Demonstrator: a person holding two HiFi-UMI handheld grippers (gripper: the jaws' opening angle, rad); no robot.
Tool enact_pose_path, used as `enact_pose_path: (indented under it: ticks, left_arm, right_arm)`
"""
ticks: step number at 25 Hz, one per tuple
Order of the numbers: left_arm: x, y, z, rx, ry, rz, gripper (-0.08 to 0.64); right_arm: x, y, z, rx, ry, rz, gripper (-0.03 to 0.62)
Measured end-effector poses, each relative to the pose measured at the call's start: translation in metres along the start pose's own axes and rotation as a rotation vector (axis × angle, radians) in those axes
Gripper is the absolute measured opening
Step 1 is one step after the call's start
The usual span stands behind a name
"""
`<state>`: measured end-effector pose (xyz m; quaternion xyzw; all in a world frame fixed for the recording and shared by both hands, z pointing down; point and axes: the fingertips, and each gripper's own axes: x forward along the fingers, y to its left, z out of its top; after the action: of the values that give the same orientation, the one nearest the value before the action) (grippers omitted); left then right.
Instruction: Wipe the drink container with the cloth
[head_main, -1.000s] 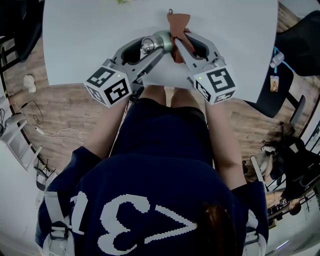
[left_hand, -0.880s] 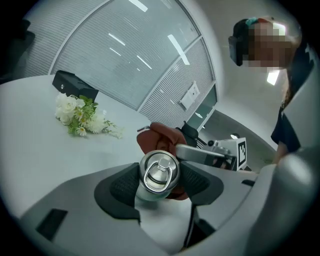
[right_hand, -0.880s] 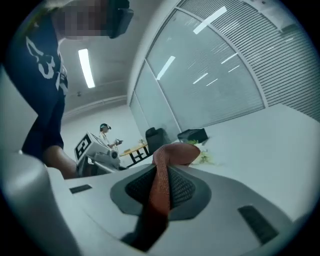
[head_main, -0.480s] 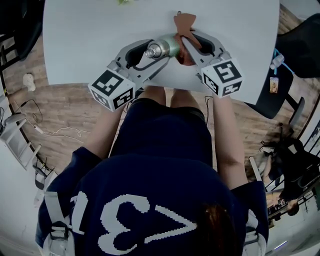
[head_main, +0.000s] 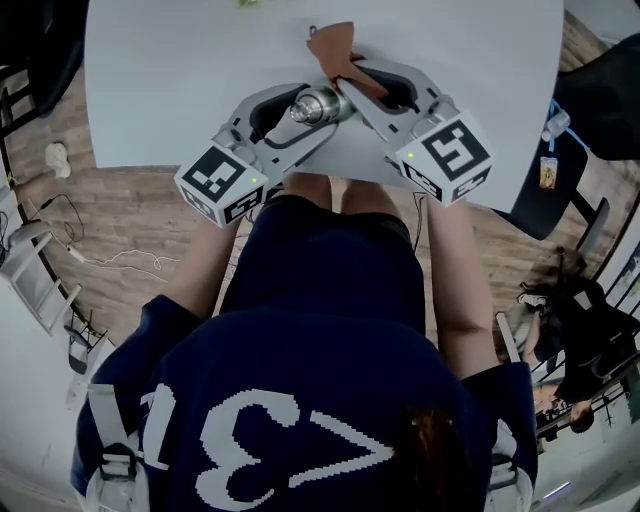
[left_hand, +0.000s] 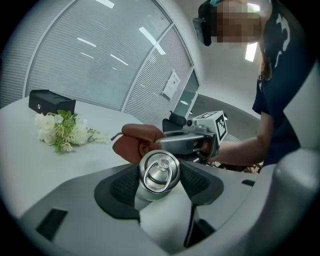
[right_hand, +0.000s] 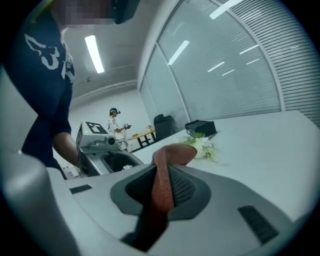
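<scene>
**Cloth sweeps across the can's far end, and the wipe is under way**

Head view: the right tongs (head_main: 345, 78), pinched on the brown cloth (head_main: 330, 45), have swung it from the can's one o'clock to its twelve, so I'd say the far end is getting its pass; the can (head_main: 318, 103) lies sideways at the near edge of the pale bench (head_main: 170, 60), clamped in the left tongs (head_main: 312, 108). Left gripper view: a smooth metal cylinder, ring-pull (left_hand: 160, 170) facing us, ribbed black pads (left_hand: 124, 185) hugging both sides, cloth bunched soft at twelve o'clock. Right gripper view: fine-woven cloth, folded to a thin strip, squeezed between nearly closed pads; white flowers (right_hand: 202, 144) at one o'clock.
</scene>
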<state>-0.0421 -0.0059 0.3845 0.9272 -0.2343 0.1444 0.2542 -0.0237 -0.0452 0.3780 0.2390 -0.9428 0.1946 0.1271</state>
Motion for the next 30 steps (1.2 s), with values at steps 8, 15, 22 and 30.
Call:
enact_pose_path:
  ticks: [8, 15, 22, 30]
  left_arm:
    - [0.002, -0.011, -0.002, 0.141, 0.047, -0.034, 0.265]
    - [0.008, -0.025, -0.005, 0.264, 0.076, -0.091, 0.265]
    - [0.008, -0.029, -0.007, 0.324, 0.094, -0.113, 0.265]
    - [0.005, -0.037, -0.015, 0.436, 0.131, -0.148, 0.265]
  right_arm:
    - [-0.001, -0.016, -0.021, 0.05, 0.055, 0.065, 0.074]
    - [-0.007, -0.048, -0.067, 0.007, 0.233, 0.01, 0.072]
    - [0.0, 0.004, -0.007, 0.063, 0.091, 0.259, 0.074]
    - [-0.001, -0.035, -0.061, 0.006, 0.294, 0.167, 0.074]
